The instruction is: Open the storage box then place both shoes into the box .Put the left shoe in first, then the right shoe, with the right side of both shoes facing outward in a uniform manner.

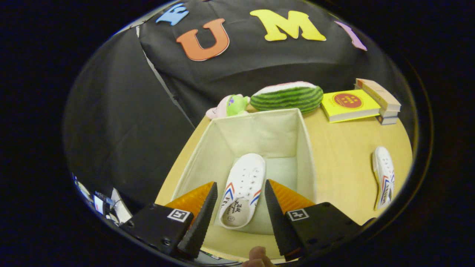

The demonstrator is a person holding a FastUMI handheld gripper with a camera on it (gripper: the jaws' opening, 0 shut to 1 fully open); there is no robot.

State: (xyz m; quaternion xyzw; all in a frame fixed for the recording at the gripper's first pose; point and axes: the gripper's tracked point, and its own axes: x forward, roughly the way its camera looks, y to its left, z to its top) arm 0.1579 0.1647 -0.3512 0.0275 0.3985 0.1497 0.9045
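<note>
Now | fingers [240,185] spread wide, empty | shoe [243,189] in open storage box [304,148], below between them | second shoe [384,176] on table [345,155]

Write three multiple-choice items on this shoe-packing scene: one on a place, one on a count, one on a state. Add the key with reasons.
1. Where does the second shoe lie?
A. On the table right of the storage box
B. On the books
C. Inside the box

2. How many shoes are inside the storage box?
A. None
B. One
C. Two

3. How do the tongs stand?
A. Shut on a shoe
B. Shut on the box rim
C. Open, above the shoe in the box

Key: 1 A, it rests on the bare table; 2 B, a single white shoe lies on the box floor; 3 C, the fingers stand apart, pressing nothing.
</note>
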